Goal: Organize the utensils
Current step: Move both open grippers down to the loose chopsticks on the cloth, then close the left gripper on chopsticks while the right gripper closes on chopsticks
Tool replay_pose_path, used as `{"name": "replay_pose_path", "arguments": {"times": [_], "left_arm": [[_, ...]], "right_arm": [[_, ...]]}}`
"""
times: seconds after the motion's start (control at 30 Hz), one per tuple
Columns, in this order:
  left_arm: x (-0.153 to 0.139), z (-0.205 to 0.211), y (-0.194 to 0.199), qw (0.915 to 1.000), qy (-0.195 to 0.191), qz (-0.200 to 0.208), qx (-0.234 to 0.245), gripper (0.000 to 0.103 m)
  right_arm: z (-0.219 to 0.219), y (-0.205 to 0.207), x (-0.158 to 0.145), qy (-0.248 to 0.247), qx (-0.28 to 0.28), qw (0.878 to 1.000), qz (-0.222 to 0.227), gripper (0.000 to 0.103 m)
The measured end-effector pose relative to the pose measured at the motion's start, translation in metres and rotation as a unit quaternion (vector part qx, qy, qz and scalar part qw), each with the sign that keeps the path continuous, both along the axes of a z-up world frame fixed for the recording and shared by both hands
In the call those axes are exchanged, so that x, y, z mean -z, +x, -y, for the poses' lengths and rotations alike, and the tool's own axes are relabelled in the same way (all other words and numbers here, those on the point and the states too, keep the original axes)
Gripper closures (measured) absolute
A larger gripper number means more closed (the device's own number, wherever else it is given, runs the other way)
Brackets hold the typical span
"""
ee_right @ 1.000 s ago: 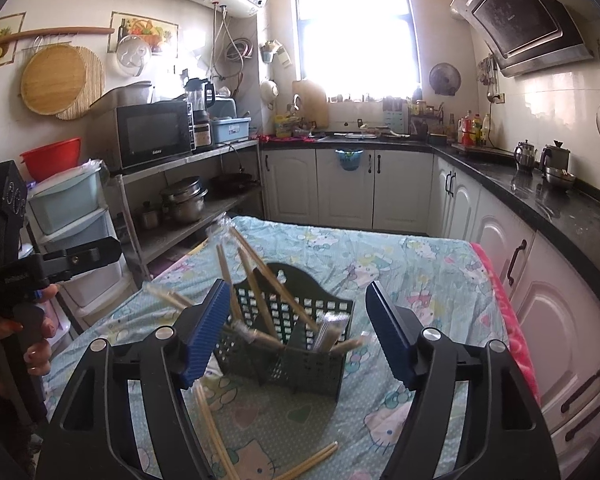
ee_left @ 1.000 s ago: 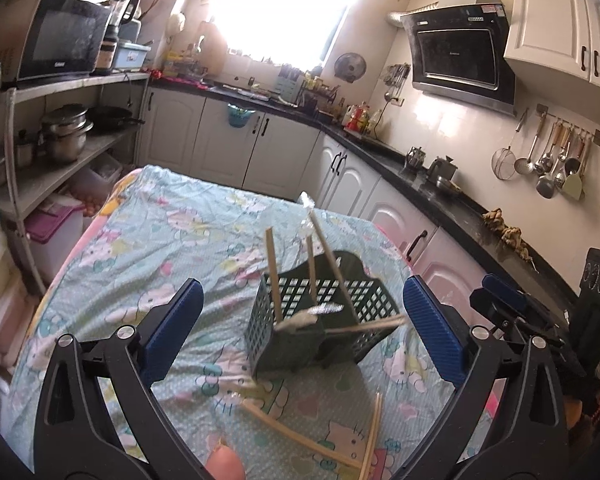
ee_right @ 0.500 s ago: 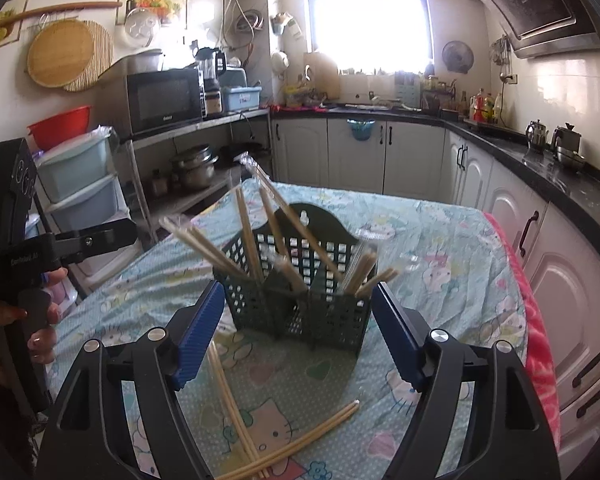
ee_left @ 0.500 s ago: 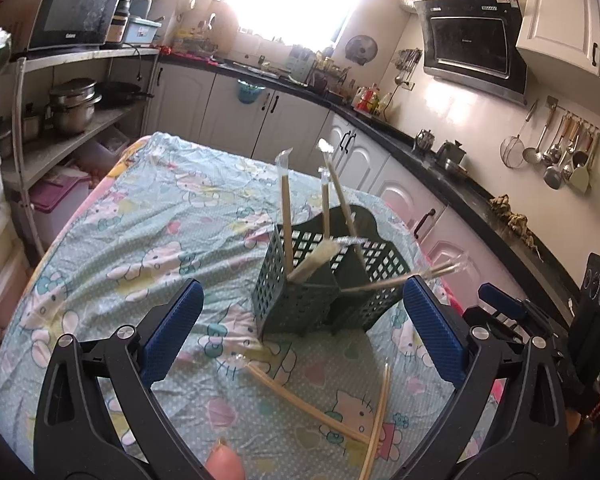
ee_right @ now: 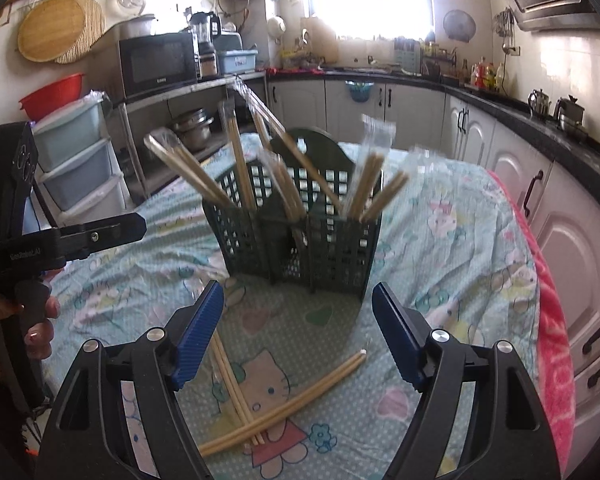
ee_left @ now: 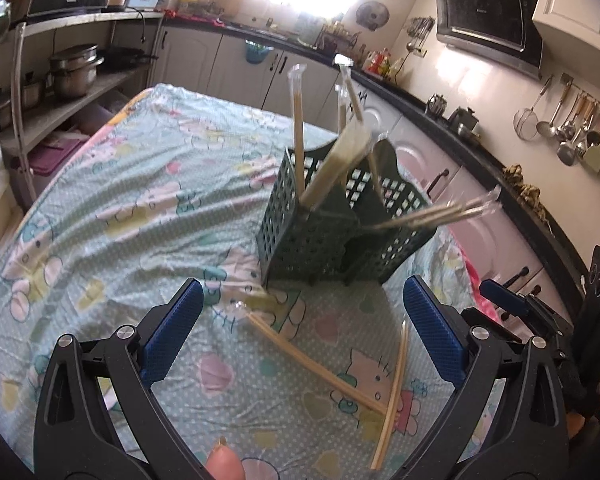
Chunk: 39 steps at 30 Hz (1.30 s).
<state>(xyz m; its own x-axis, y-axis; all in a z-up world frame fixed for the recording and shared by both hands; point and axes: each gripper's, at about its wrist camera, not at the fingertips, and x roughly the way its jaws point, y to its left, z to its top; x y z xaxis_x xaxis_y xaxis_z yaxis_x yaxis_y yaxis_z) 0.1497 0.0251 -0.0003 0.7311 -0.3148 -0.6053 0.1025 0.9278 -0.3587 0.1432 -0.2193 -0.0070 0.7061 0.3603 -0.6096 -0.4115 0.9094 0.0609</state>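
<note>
Green basket [ee_right: 300, 236] upright on desk [ee_left: 112, 208], wrapped chopsticks [ee_right: 240, 164] inside; two loose chopstick pairs [ee_right: 284, 404] crossed just before basket; left gripper [ee_left: 300, 336] and right gripper [ee_right: 298, 344] spread wide, empty, above loose pairs.

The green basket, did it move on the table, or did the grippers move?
Cannot tell for the green basket. It sits by the same Hello Kitty print and crossed chopsticks; the cameras came closer, so it only looks bigger.
</note>
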Motion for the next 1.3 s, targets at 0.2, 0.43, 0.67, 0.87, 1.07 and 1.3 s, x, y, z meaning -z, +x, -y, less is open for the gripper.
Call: {"name": "replay_pose_path", "arguments": {"times": [0.2,0.43,0.67,0.87,1.07,1.3], "left_arm": [[0.017,0.008,0.0,0.9997,0.01,-0.02,0.007,0.011],[0.036,0.015,0.002,0.9987,0.016,-0.047,0.013,0.011],[0.058,0.022,0.008,0.9966,0.021,-0.076,0.023,0.011],[0.076,0.025,0.019,0.9944,0.011,-0.101,0.03,0.011],[0.086,0.015,0.041,0.9913,-0.014,-0.131,0.012,0.022],[0.093,-0.001,0.064,0.9861,-0.043,-0.16,-0.02,0.046]], "right_arm": [[0.006,-0.001,0.021,-0.009,0.005,1.0,-0.025,0.029],[0.013,0.0,0.042,-0.016,0.014,0.998,-0.052,0.029],[0.02,0.005,0.059,-0.022,0.024,0.997,-0.07,0.029],[0.027,0.018,0.076,-0.018,0.032,0.995,-0.098,0.029],[0.032,0.036,0.087,0.007,0.042,0.99,-0.138,0.038],[0.037,0.06,0.098,0.036,0.066,0.979,-0.187,0.051]]}}
